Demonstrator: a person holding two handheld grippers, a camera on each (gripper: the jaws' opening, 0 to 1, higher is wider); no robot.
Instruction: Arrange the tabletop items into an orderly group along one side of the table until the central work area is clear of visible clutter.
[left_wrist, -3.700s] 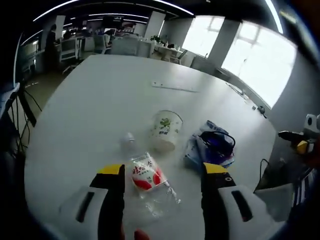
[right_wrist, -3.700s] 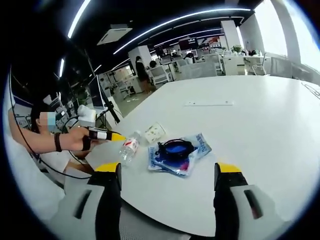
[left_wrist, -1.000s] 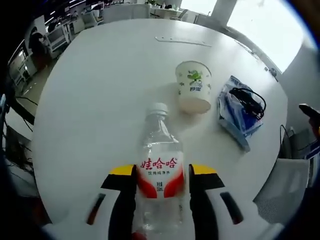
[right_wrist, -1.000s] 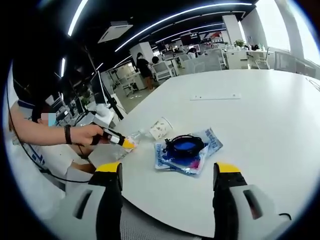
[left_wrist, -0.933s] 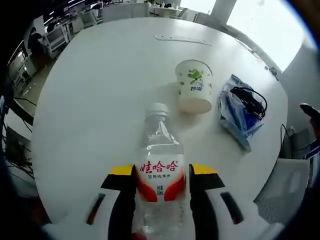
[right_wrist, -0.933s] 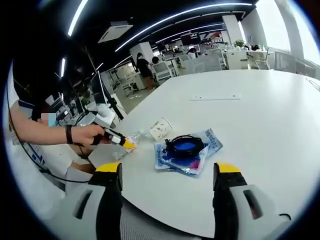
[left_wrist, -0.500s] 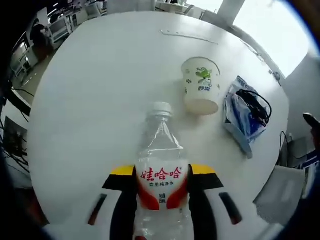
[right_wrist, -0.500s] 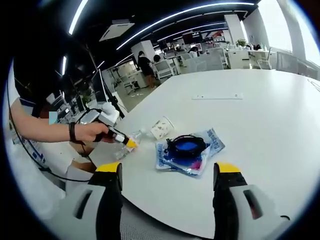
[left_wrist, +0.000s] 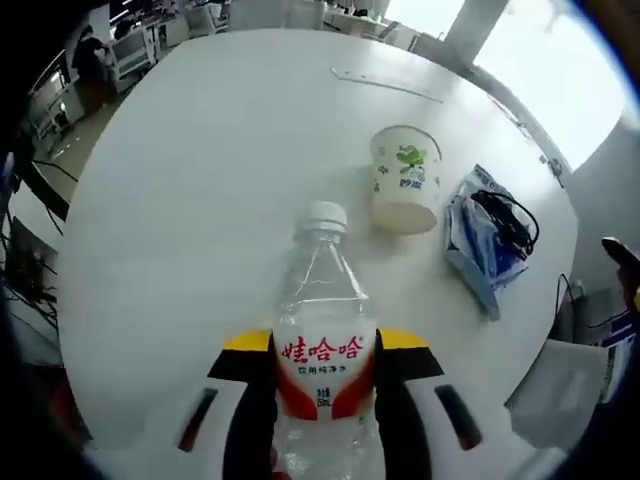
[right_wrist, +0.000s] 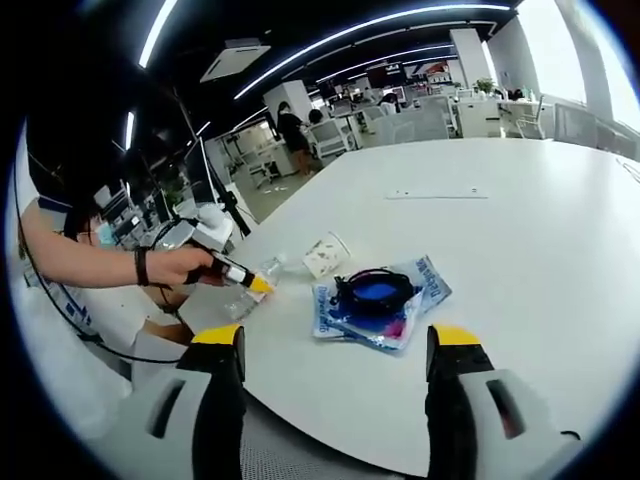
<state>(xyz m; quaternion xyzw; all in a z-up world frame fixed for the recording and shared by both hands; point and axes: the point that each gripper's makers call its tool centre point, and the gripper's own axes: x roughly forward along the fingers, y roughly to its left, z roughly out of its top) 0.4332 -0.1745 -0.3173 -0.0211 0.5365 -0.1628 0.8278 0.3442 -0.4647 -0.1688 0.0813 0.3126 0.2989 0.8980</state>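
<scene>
The left gripper (left_wrist: 325, 352) is clamped on the labelled middle of the water bottle (left_wrist: 322, 345), whose cap points toward the paper cup (left_wrist: 404, 179) lying on its side on the white bench (left_wrist: 200, 170). To do this step well, I would carry the bottle low and level, then set it just beside the cup and the blue pouch with its black cable (left_wrist: 490, 235), without nudging either. The right gripper (right_wrist: 330, 355) hangs open and empty before the pouch; the bottle's base is cut off, and whether it has lifted off the bench is hard to tell.

Left gripper view close above table (left_wrist: 180, 170), right gripper view farther (sharing it)
</scene>
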